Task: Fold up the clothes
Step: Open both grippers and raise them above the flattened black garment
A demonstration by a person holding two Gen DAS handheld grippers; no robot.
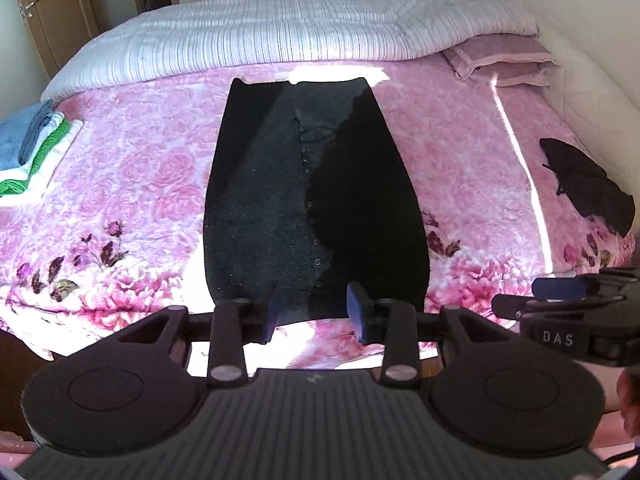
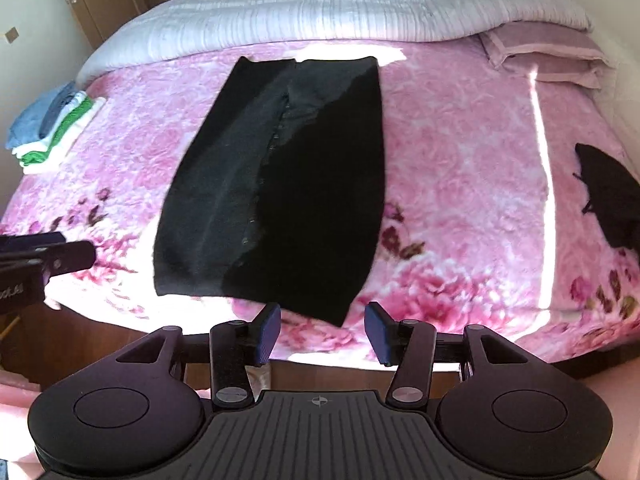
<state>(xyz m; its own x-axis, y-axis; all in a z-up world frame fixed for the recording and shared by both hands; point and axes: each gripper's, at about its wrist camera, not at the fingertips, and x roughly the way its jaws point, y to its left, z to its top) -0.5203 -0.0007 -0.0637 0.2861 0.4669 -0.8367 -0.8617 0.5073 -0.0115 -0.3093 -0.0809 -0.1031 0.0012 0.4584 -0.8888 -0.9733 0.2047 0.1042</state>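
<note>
both grippers, left and right, sit spread apart and empty at the cardigan hem; grab only the top layer and the fold probably slides crooked

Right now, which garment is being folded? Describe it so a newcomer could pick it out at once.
Start at the pink floral blanket covering the bed. In its middle, running lengthwise, lies the dark cardigan, flat in a long narrow strip with a button line down its centre. Unlike the crumpled black garment at the right edge or the colourful folded stack at left, it is smooth.
</note>
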